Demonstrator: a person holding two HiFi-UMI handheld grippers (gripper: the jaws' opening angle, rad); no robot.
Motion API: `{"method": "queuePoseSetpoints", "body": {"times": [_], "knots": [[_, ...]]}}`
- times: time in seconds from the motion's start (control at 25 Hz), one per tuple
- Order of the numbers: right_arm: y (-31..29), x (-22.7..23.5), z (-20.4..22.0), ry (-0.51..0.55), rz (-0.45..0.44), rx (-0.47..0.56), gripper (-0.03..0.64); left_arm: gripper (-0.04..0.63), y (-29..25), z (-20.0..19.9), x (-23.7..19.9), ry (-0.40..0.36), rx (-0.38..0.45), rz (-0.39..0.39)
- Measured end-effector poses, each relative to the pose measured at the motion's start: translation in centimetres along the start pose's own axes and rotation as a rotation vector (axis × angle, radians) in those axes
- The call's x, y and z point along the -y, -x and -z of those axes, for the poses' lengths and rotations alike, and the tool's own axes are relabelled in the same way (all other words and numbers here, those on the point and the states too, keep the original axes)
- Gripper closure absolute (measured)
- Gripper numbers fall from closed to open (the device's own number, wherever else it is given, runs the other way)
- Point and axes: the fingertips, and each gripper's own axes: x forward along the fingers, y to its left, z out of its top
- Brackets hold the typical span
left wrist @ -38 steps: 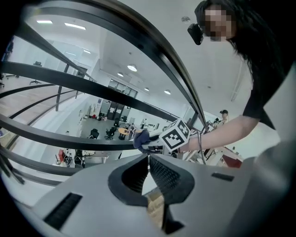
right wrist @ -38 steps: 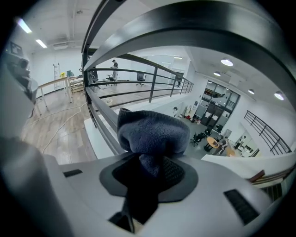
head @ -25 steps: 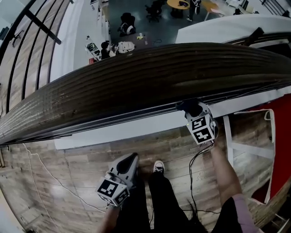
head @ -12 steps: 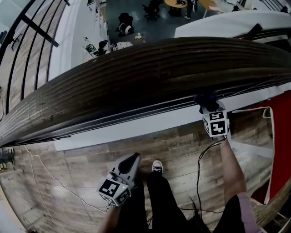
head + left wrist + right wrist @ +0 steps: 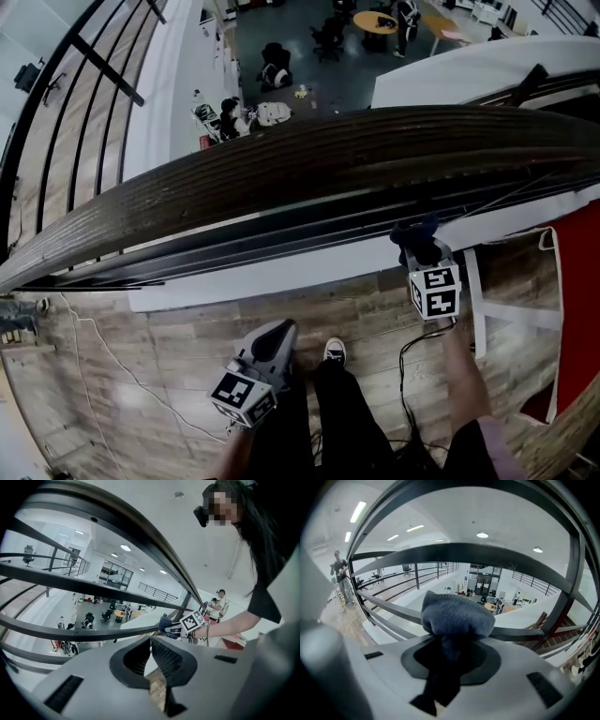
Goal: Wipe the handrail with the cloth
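Note:
The handrail is a wide dark wooden band curving across the head view, with dark metal bars under its near edge. My right gripper is shut on a dark blue cloth and holds it against those bars at the right. In the right gripper view the bunched cloth sticks out of the jaws and covers part of a bar. My left gripper hangs low by the person's legs, away from the rail, shut and holding nothing. The left gripper view shows its pads meeting.
Beyond the rail is a drop to a lower floor with chairs and a round table. A white ledge runs under the bars. A cable lies on the wood floor. A red panel and a white frame stand at the right.
My right gripper slid the cloth to the right along the bars, then came back a little to the left. The left gripper stayed low by the legs.

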Motion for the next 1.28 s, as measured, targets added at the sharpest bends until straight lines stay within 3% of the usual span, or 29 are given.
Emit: {"method": "queuePoseSetpoints", "body": {"times": [0.32, 0.56, 0.88, 1.28], "knots": [[8.4, -10.0, -2.9, -0.118, -0.057, 0.079, 0.508, 0.595, 8.2, -3.0, 0.9, -0.001, 0.056, -0.039], [18.6, -17.8, -4.5, -0.240, -0.062, 0.162, 0.508, 0.595, 16.2, -2.3, 3.5, -0.066, 0.091, 0.016], [29.9, -28.2, -4.2, -0.317, -0.029, 0.220, 0.508, 0.595, 26.6, -1.7, 5.3, -0.120, 0.124, 0.094], [38.5, -36.0, -3.2, -0.421, -0.070, 0.236, 0.508, 0.595, 33.2, -1.9, 5.4, -0.088, 0.164, 0.089]]}}
